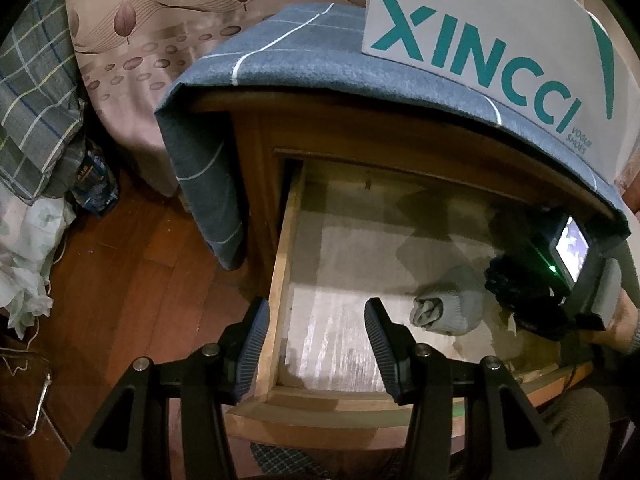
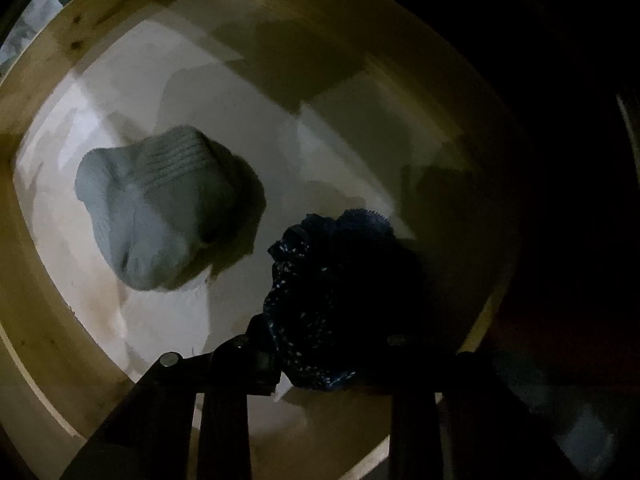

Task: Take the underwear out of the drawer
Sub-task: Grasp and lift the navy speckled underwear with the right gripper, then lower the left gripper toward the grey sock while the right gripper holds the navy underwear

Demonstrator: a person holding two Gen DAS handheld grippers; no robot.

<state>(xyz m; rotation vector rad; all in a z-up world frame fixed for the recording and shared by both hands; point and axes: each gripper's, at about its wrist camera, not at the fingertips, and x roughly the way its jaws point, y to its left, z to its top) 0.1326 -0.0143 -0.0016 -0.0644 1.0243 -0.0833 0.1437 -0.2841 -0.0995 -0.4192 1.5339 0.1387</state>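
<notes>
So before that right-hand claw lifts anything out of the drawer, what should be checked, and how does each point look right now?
1. Drawer pulled open: ok.
2. Right gripper is down inside it, on the dark speckled underwear, not on the grey rolled socks: ok.
3. Pads firmly pinching the fabric: cannot tell; the bundle hides the fingers and the picture is dark.
4. Socks lie apart from the underwear, so they should not get dragged along: ok.
5. Left gripper out of the way, jaws open and empty over the drawer's front left corner: ok.
6. Room to lift under the cloth-covered tabletop: cannot tell.
</notes>
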